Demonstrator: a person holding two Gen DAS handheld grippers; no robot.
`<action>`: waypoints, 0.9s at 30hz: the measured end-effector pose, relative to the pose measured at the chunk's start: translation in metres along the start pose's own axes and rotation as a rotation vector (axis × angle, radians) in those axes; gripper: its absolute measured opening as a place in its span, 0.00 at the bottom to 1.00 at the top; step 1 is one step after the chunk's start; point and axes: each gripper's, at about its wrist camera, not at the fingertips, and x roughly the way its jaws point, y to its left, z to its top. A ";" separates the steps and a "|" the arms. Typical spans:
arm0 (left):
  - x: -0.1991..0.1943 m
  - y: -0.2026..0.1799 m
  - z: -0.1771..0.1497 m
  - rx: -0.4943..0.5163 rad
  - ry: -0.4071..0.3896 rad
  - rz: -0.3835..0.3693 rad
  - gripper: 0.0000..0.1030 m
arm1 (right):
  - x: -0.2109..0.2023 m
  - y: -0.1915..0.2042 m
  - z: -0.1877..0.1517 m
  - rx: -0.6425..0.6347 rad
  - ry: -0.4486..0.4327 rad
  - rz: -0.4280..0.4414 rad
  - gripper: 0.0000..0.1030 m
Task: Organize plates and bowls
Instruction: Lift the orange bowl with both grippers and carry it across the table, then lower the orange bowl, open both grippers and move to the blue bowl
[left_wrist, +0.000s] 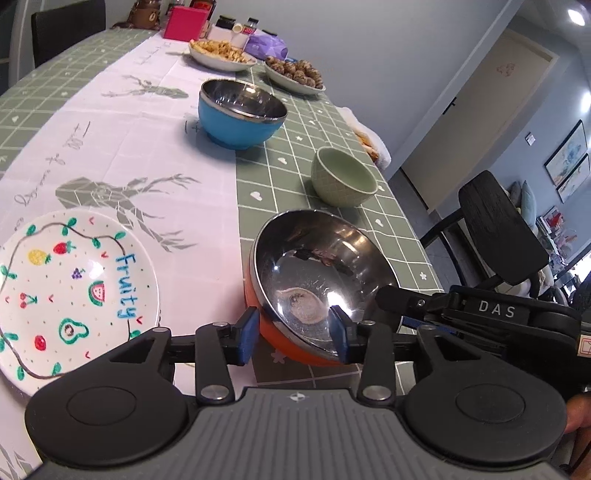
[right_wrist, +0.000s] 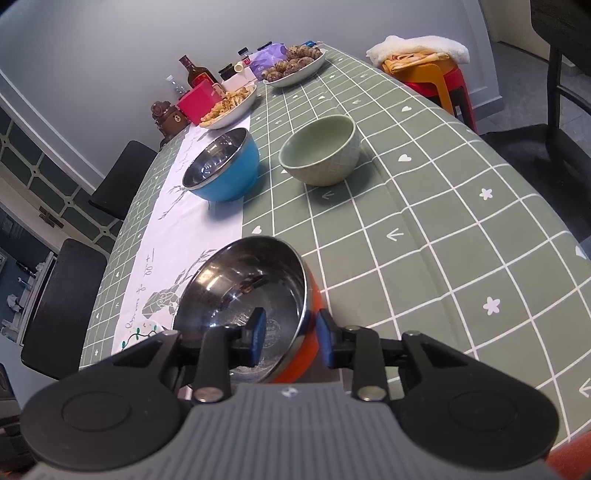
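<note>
An orange bowl with a steel inside (left_wrist: 317, 273) (right_wrist: 243, 299) is tilted near the table's front. My left gripper (left_wrist: 293, 332) straddles its near rim, one blue pad outside, one inside, with gaps showing. My right gripper (right_wrist: 290, 336) straddles its right rim, one pad inside and one on the orange wall. Whether either is closed on the rim I cannot tell. A blue steel-lined bowl (left_wrist: 240, 110) (right_wrist: 223, 168) and a pale green bowl (left_wrist: 343, 175) (right_wrist: 321, 149) stand farther back. A white fruit-pattern plate (left_wrist: 70, 291) lies at the left.
Two white plates of food (left_wrist: 221, 53) (left_wrist: 295, 74) sit at the far end with jars, a bottle (right_wrist: 197, 72) and a pink box (left_wrist: 184, 22). Black chairs (left_wrist: 502, 236) (right_wrist: 62, 306) flank the table. Stacked stools (right_wrist: 436, 81) stand at the right.
</note>
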 end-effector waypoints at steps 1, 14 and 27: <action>-0.002 -0.001 0.000 0.008 -0.012 0.005 0.50 | -0.001 0.001 0.000 -0.005 -0.007 -0.004 0.38; -0.019 0.007 0.020 0.016 -0.112 0.076 0.54 | -0.018 0.029 0.007 -0.184 -0.176 -0.107 0.49; -0.031 -0.003 0.085 0.055 -0.271 0.183 0.54 | -0.009 0.088 0.062 -0.364 -0.222 -0.085 0.49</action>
